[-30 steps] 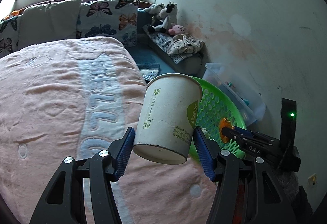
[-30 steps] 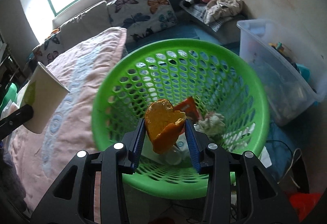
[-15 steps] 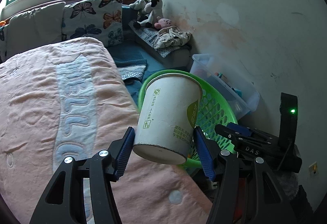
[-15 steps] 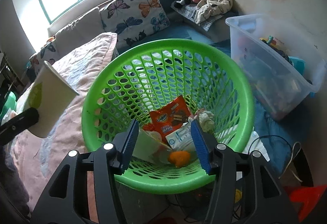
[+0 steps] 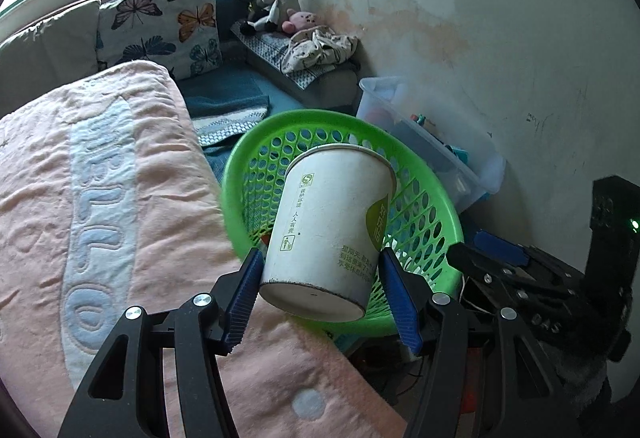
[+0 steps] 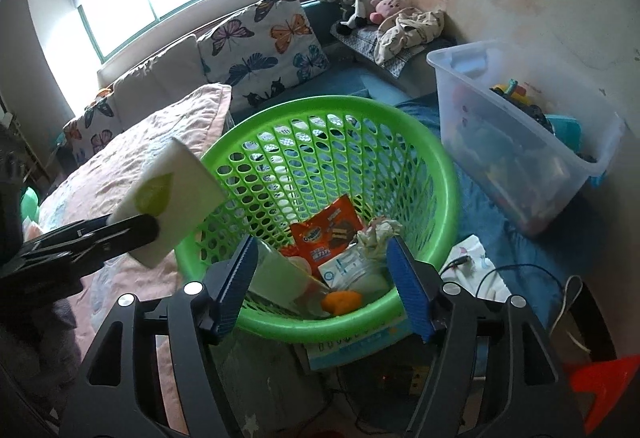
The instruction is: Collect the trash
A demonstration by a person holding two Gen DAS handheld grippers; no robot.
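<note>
Paper cup [image 5: 332,234] w/ green leaf print is clamped in our left gripper [image 5: 324,298], tilted, over the near rim of the green mesh basket [image 6: 436,158]. Right gripper [image 6: 322,288] jaws apart, nothing btwn, above basket. Inside: orange peel [image 6: 340,301], snack wrapper [image 6: 326,234], crumpled tissue [image 6: 376,236]. Pink blanket [image 5: 100,198] at left, clear storage bin [image 6: 516,130] at right.

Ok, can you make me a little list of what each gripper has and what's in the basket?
left gripper: shut on white paper cup, tilted, near the basket rim
right gripper: open, holding nothing, over the basket
round green plastic basket: holds orange snack packet, orange peel piece, crumpled white tissue
beside basket: clear plastic storage bin
</note>
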